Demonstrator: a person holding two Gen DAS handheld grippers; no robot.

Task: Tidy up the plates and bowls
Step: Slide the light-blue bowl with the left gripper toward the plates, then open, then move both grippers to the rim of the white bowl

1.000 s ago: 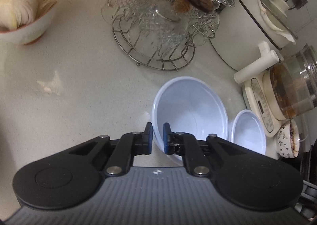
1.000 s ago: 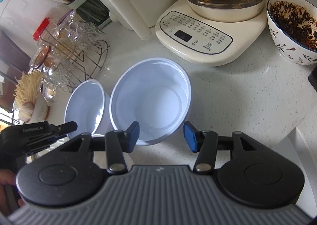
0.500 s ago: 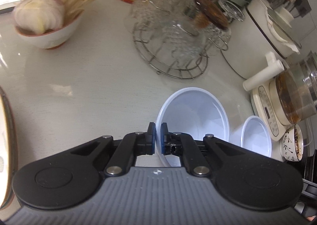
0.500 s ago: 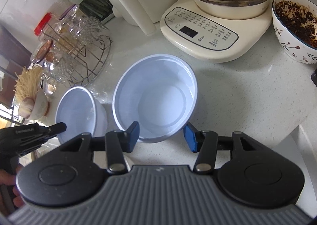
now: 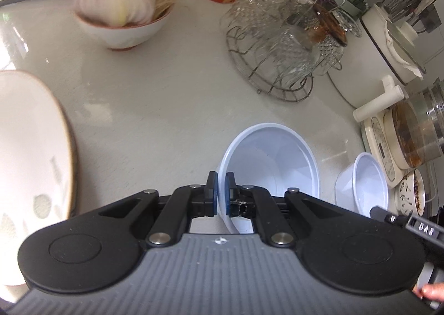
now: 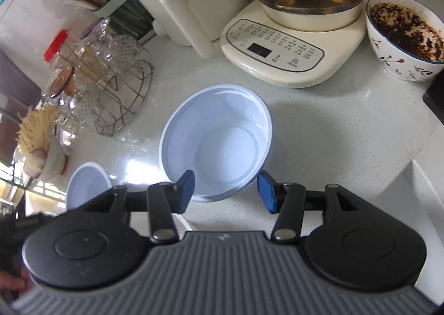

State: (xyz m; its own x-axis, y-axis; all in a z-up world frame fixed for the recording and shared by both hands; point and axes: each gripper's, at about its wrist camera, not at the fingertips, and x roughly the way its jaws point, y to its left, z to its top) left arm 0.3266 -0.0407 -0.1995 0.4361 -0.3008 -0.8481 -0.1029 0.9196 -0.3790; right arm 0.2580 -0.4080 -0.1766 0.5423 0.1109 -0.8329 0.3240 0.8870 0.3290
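Pale blue plastic bowl (image 5: 273, 159), rim pinched by left tool (image 5: 219, 194), right tool (image 6: 225, 191) spread wide

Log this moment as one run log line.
left claw: shut on pale blue bowl rim | right claw: open, at second pale blue bowl | stacking: not yet

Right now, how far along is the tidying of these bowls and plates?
Early on. Nothing looks stacked yet. In hand: the left claw is shut on the rim of a white bowl. The right claw is open at the second white bowl on the counter. The plate remains unsorted.
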